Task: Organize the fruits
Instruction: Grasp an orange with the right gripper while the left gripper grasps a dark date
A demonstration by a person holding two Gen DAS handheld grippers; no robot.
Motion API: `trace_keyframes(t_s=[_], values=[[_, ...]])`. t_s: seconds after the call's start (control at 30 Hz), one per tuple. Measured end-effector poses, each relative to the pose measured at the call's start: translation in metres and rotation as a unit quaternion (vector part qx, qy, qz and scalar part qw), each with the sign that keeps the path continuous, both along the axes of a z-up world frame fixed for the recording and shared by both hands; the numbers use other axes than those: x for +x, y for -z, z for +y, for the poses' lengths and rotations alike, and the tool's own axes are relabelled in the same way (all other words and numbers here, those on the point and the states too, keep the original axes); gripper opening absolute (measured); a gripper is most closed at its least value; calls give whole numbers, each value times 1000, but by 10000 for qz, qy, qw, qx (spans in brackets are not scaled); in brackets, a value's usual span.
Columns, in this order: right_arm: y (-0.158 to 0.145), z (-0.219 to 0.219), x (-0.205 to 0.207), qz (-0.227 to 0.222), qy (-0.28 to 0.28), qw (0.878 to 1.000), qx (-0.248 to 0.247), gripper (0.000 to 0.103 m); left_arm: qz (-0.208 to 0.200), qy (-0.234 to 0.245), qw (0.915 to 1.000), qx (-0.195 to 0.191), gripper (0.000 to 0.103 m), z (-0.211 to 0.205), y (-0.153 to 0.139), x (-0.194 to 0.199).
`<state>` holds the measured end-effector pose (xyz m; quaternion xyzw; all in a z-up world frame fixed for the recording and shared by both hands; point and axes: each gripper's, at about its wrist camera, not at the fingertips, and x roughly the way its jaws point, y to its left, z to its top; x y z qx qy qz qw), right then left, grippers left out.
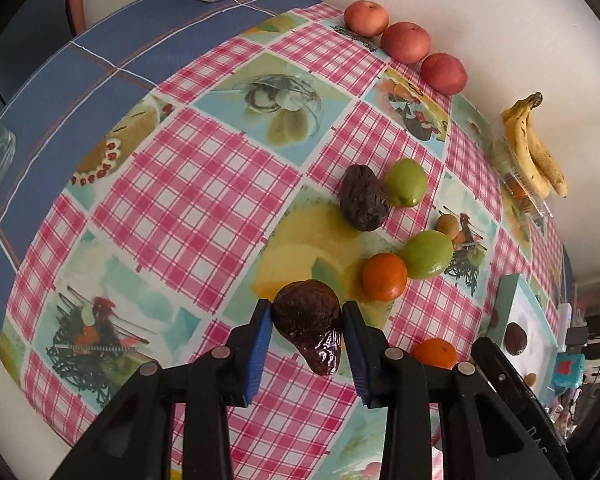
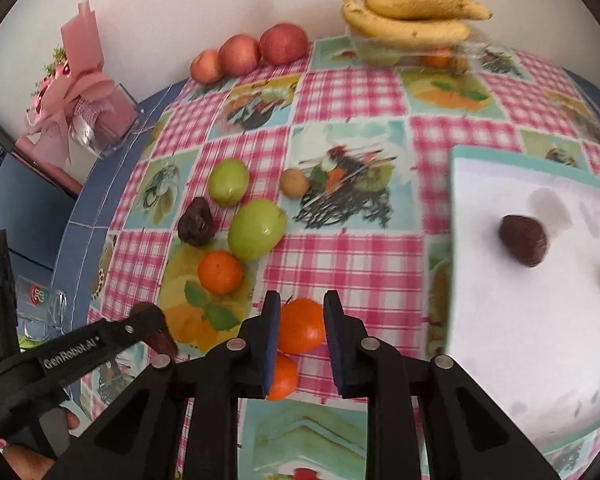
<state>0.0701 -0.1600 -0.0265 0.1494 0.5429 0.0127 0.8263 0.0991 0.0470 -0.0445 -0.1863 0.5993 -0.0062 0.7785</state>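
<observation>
The left wrist view looks steeply down, close over the checked tablecloth point(image 1: 188, 184), facing the wall. The right wrist view sits equally low and near, further right, over the white tray point(image 2: 520, 340). Both share the red apples point(image 1: 406, 42), bananas point(image 1: 534, 148) and loose central fruit.
</observation>
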Motion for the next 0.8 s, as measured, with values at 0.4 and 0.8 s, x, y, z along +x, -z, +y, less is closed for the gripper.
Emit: trace_keyframes(t_s=[0.4, 0.8], values=[[24, 15, 6, 476, -378, 9965, -580, 45, 141, 53, 9999, 21, 38, -5, 8, 3], [31, -9, -1, 620, -10, 9977, -277, 38, -72, 154, 9999, 31, 38, -8, -5, 5]])
